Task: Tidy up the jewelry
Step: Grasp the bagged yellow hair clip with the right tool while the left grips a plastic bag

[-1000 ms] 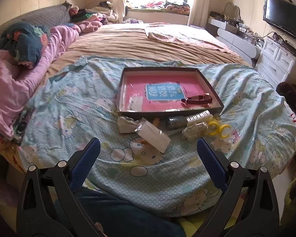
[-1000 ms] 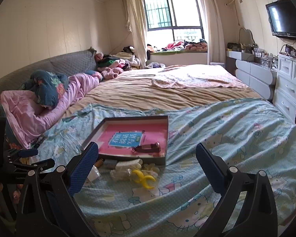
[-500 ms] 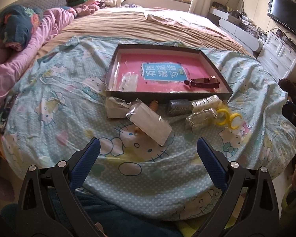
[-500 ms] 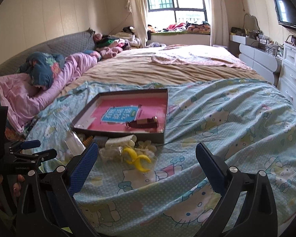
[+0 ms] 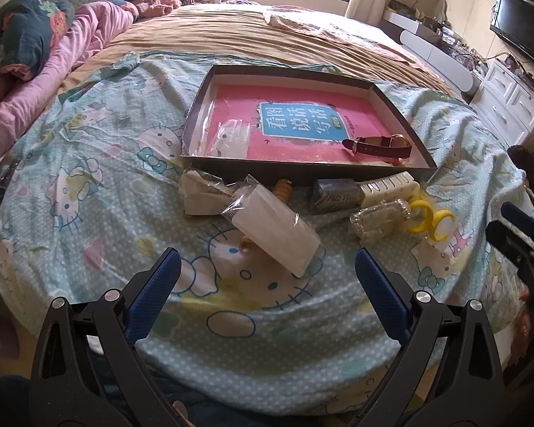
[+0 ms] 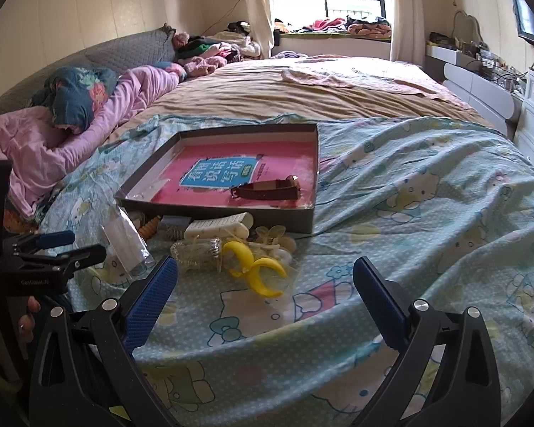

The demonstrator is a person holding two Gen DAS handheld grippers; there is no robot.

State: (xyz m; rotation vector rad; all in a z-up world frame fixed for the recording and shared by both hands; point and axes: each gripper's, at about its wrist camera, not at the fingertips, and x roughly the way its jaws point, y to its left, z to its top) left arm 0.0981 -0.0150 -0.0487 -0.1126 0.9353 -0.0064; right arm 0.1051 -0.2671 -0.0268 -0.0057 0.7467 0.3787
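Observation:
A shallow dark box (image 5: 302,169) with a pink printed floor lies on the bed; it also shows in the right wrist view (image 6: 213,210). A red-strapped watch (image 5: 377,142) lies inside it, seen too in the right wrist view (image 6: 267,189), beside a small clear bag (image 5: 231,137). In front of the box lie a clear-wrapped white packet (image 5: 274,229), a white comb-like clip (image 5: 388,185), a clear bracelet (image 5: 379,217) and a yellow hair clip (image 5: 430,219), which also shows in the right wrist view (image 6: 258,268). My left gripper (image 5: 267,277) is open and empty just short of the packet. My right gripper (image 6: 265,284) is open and empty near the yellow clip.
The items lie on a light blue cartoon-print sheet (image 5: 106,178) over a tan bedspread (image 5: 249,42). Pink bedding (image 5: 35,89) is piled at the left. White drawers (image 5: 509,99) and a wall TV (image 5: 523,39) stand at the right.
Both grippers have moved forward and down toward the items in front of the box. Both stay open and empty. Nothing on the bed has moved.

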